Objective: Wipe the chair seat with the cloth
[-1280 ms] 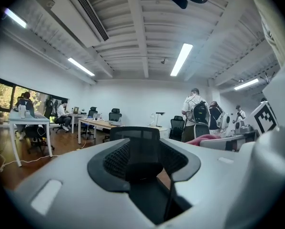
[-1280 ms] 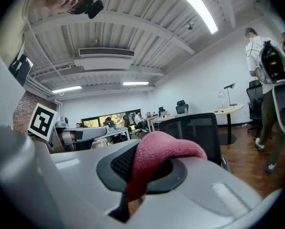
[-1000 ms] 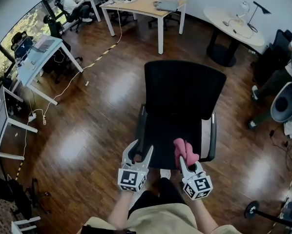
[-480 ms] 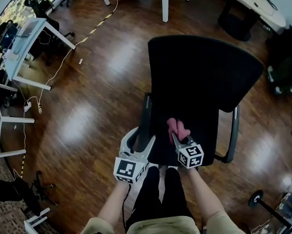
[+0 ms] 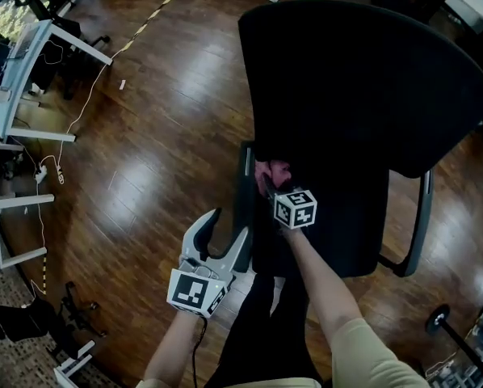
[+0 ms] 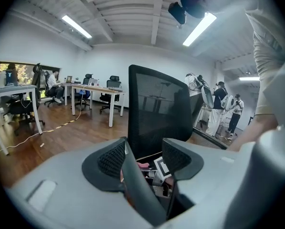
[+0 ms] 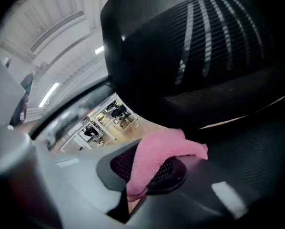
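Forward to the rear left of the seat (image 5: 338, 233) the right gripper (image 5: 275, 189) has been carried, cloth (image 5: 272, 170) clamped in its fingers; left gripper (image 5: 228, 231) fingers are held apart, empty. Soft, light cloth is judged best pinched at a fold.

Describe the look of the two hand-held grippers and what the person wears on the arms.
The left hand-held gripper and right hand-held gripper are light grey plastic with curved jaws lined by dark meshed pads. Each carries a white cube printed with black square markers. A thin dark cable trails by the left wrist. The visible sleeve is short and beige.
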